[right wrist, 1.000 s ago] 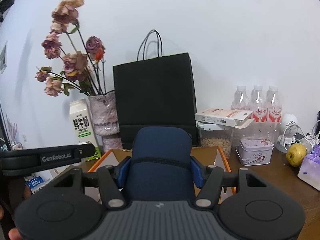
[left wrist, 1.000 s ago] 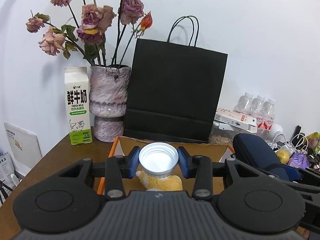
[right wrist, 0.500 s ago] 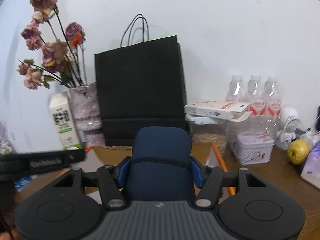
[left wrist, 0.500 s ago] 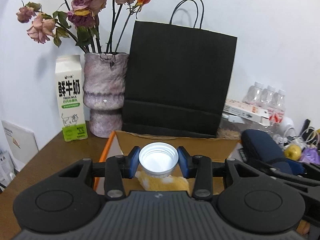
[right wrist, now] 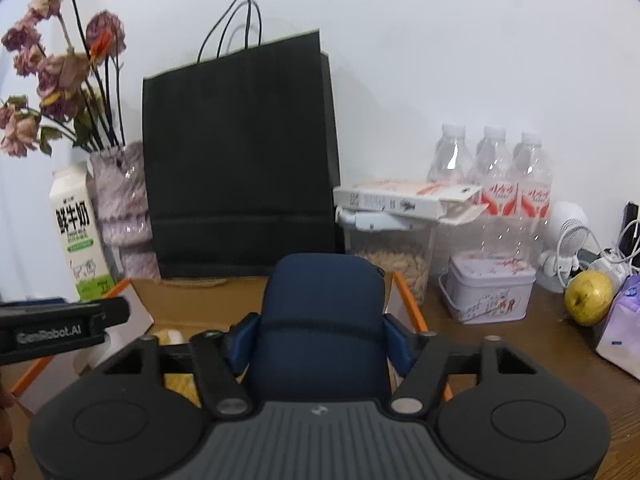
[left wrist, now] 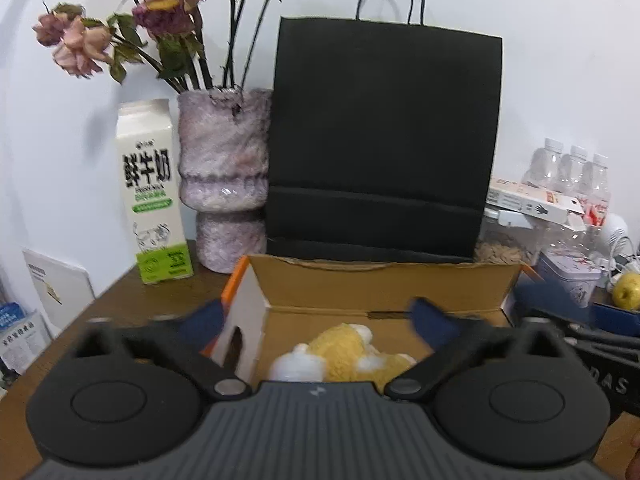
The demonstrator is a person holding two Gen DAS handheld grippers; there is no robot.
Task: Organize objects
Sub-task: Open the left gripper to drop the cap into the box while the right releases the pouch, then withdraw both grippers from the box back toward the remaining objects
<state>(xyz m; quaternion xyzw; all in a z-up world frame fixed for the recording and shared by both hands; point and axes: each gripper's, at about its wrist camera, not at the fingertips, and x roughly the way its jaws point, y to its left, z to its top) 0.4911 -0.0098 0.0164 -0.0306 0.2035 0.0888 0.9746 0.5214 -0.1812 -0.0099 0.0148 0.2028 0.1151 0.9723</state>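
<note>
Now the left gripper point(left wrist: 320, 322) has just opened over the box point(left wrist: 384, 284).

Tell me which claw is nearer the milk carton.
Left. The left claw hangs open over the cardboard box, on the milk carton side. The right claw, around the blue case, sits farther away.

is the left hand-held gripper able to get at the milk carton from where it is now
Probably yes. The left hand-held gripper stands open and empty over the box; the milk carton stands upright off to its left with bare table before it, though the vase crowds its right side.
</note>
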